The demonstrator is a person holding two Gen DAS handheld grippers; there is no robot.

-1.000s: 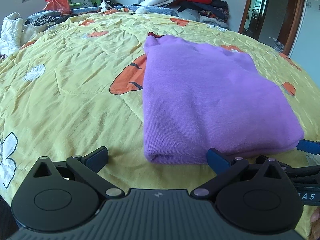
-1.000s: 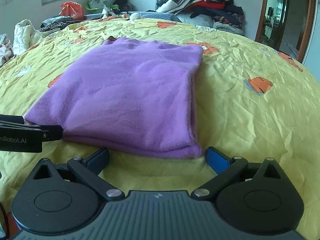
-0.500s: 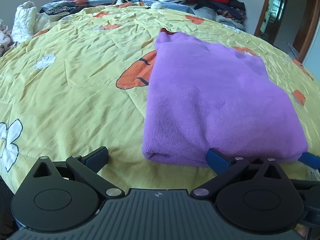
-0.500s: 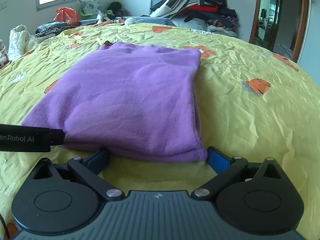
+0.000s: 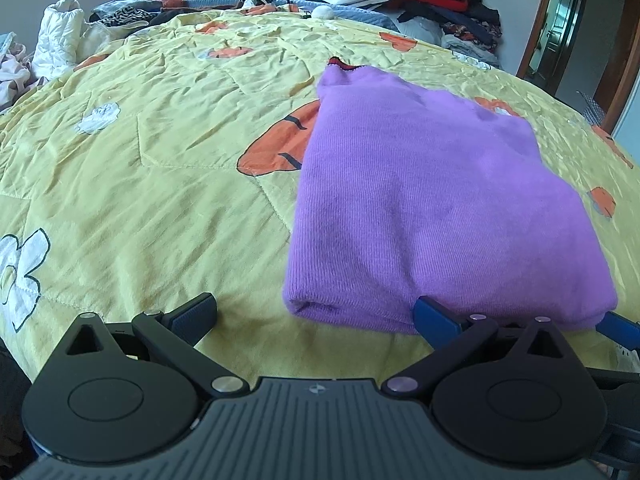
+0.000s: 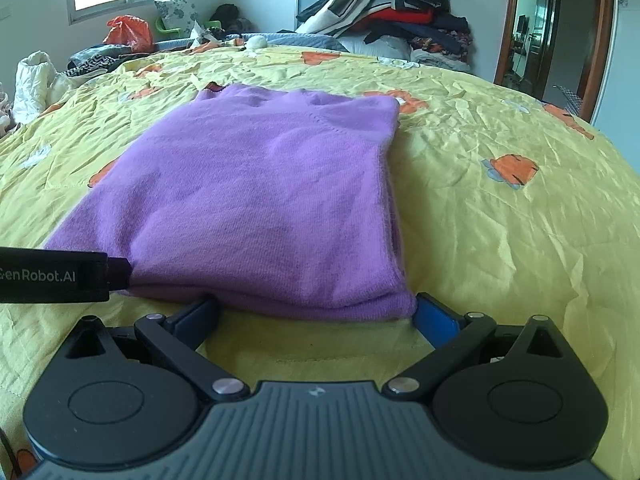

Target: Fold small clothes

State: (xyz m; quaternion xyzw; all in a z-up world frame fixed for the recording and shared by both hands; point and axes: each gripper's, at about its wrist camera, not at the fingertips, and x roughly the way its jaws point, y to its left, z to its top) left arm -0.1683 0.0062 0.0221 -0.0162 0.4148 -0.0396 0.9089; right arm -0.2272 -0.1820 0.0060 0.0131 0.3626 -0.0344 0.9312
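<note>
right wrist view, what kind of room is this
Most likely a home bedroom: a bed under a yellow quilt, clothes heaped at its far end, and a purple sweater on it.

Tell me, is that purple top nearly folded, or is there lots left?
Nearly folded: the purple top already lies as a layered rectangle on the yellow quilt. Both hand-held grippers, left and right, sit open at its near edge, gripping nothing. Probably one more fold remains, if any.
</note>
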